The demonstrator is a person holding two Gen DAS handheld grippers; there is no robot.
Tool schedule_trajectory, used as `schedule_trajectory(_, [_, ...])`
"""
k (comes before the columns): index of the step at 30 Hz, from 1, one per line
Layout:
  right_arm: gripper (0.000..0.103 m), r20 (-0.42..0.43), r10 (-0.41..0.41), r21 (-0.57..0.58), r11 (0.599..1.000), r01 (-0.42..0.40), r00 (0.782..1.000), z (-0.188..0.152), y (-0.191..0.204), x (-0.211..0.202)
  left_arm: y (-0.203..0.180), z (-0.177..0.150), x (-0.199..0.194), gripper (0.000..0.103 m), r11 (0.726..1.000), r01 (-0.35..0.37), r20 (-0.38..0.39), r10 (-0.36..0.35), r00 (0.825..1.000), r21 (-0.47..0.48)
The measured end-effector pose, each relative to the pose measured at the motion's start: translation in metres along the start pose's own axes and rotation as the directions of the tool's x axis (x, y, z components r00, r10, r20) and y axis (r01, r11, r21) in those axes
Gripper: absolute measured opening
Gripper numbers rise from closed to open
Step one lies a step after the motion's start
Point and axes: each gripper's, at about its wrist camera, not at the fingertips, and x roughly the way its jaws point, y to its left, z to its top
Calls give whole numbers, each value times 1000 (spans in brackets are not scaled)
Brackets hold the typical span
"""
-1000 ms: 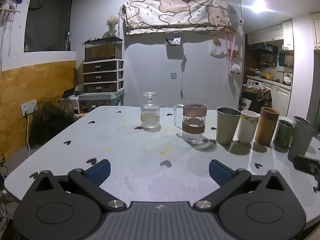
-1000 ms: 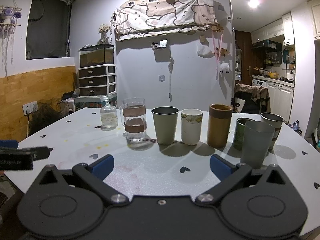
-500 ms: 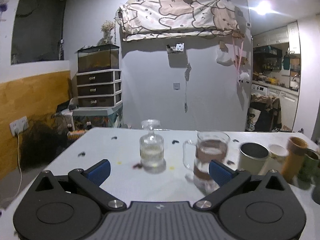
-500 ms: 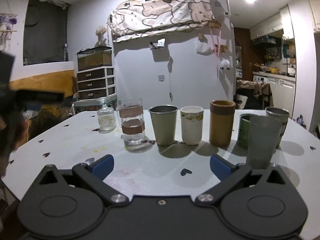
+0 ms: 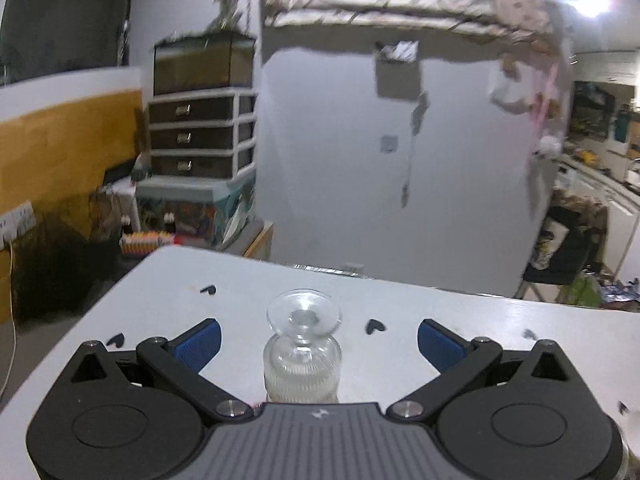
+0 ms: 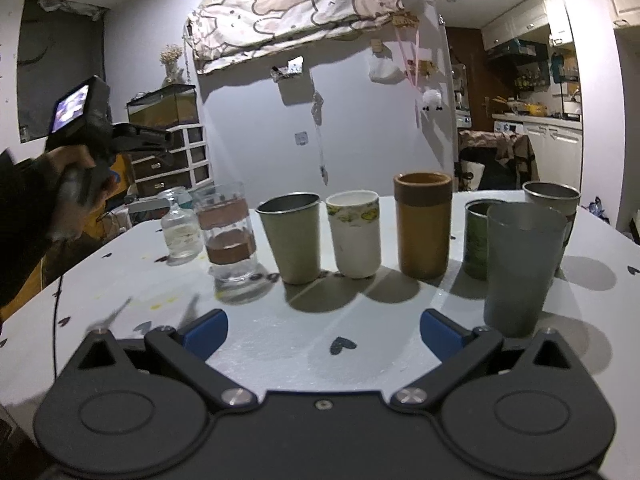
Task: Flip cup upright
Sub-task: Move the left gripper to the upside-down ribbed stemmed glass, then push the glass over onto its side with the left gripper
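The upside-down glass goblet (image 5: 303,354) stands on its rim on the white worktop (image 5: 500,340), foot up, centred between the blue pads of the left tool (image 5: 319,339), whose jaws are wide apart w/ nothing touching yet.

Step in hand, I'd judge: final approach before closing on it. To do it well: bring pads level w/ the ribbed bowl rather than the thin stem, close square across the widest part, lift clear of the worktop before rotating, since the glass is slick and could slip or tip.

Right tool (image 6: 323,331) is also spread apart, empty, low over the worktop.

Right view shows what left can't: the goblet (image 6: 181,229) at the left end of a row, just beside a banded glass mug (image 6: 229,233), then a steel tumbler (image 6: 294,237), a white cup (image 6: 355,233), others. Keep the swing away from the mug. Left view alone shows centring betw. pads.
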Motion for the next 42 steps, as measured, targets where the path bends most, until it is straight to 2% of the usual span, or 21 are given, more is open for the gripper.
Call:
schedule_trajectory(3, [103,-18,-17,18,1000,17,1000,0,-8,10,-1,3,30,93,1000,-30,-47,30,998,2])
schedule_trajectory(5, [103,-29,-27,27,999,28,999,0,-13,14,-2,3,44,90,999,-48,-69,48,996,5])
schedule_trajectory(9, [103,-48,-34,39,999,36,998,0,-19,23,-4,3,61,79,999,-36,-93,37,995,7])
schedule_trajectory(11, [103,-59,-30,41,999,32,998,-1,-20,27,-7,3,66,75,998,-64,-89,66,994,27])
schedule_trajectory(13, [103,-68,-31,43,999,34,997,-1,-21,30,-7,5,72,60,994,-97,-90,102,991,55])
schedule_trajectory(18, [103,-72,-31,49,998,34,997,-1,-22,30,-2,5,71,60,993,-69,-99,78,992,92])
schedule_trajectory(22, [103,-59,-22,47,999,25,998,0,-19,25,5,-11,43,59,994,-21,-76,30,997,110])
schedule_trajectory(25, [103,-49,-9,49,999,11,999,0,-18,20,12,-36,11,59,991,17,-70,-8,998,134])
schedule_trajectory(33, [103,-36,64,24,998,-64,997,-8,1,4,26,-134,-62,59,982,107,-93,-93,991,153])
schedule_trajectory(37, [103,-14,76,15,997,-76,997,-11,8,-12,26,-178,-104,59,974,170,-107,-155,982,148])
schedule_trajectory(42, [103,-8,83,20,996,-83,997,-18,13,-28,24,-229,-164,59,950,278,-133,-260,956,142])
